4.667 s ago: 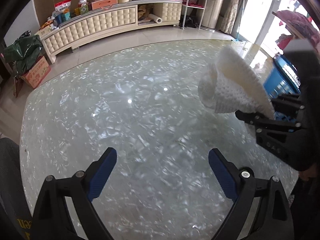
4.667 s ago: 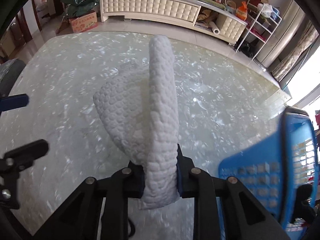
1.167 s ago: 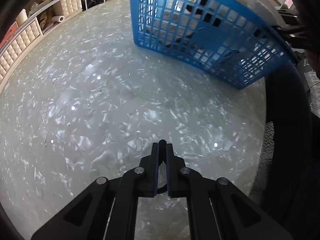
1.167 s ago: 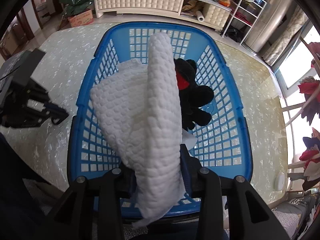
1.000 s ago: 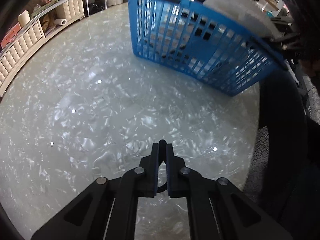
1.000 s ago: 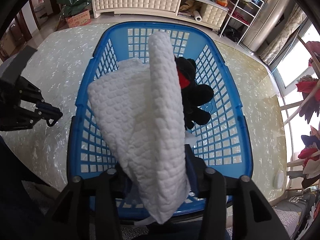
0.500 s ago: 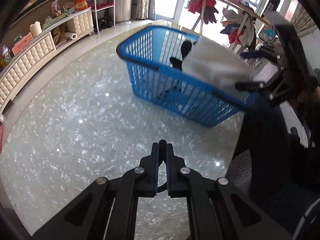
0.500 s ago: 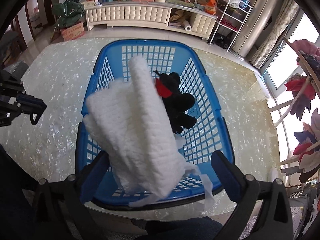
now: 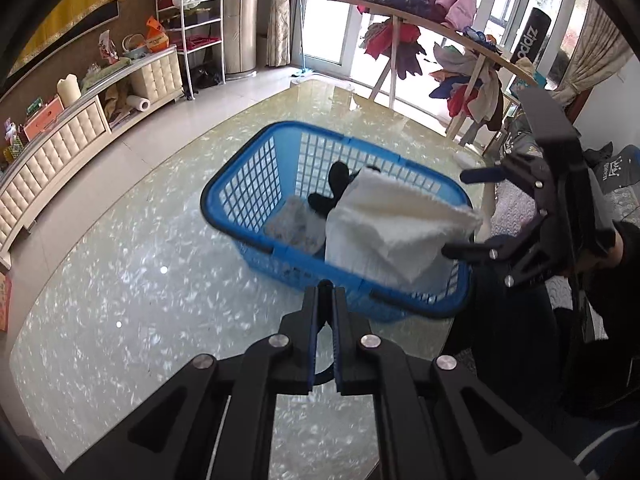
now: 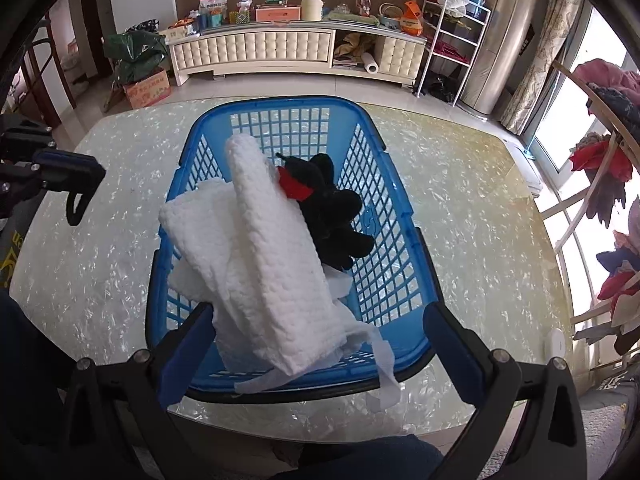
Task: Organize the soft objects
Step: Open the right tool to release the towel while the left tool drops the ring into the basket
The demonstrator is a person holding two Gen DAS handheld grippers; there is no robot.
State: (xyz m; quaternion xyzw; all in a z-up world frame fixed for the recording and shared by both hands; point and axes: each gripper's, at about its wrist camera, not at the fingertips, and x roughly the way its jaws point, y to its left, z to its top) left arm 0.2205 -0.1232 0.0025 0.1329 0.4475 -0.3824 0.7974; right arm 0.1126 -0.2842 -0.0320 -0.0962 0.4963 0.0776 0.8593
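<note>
Right gripper (image 10: 316, 344) is held above the near rim of the blue basket (image 10: 404, 224), with its jaws spread fully apart. No pad is pressed on the white towel (image 10: 256, 252); the towel is seen between the open jaws, draped into the basket, with one corner and a loose strip hung over the basket's near rim. In the left wrist view the same towel (image 9: 384, 232) is seen raised across the basket's rim next to the right gripper (image 9: 468, 212), and whether it has fully settled cannot be told.

A black plush toy (image 10: 332, 208) with a red patch is located inside the basket, partly covered by the towel on the side toward the basket's left wall. A further pale cloth (image 9: 292, 224) is visible on the basket floor, beside the plush toy.

Left gripper (image 9: 326, 292) is held with its jaws pressed together and nothing between them. It is positioned beside the basket, outside the long wall, above the table (image 9: 140, 288). The basket is set on the table, near the edge closest to the person.
</note>
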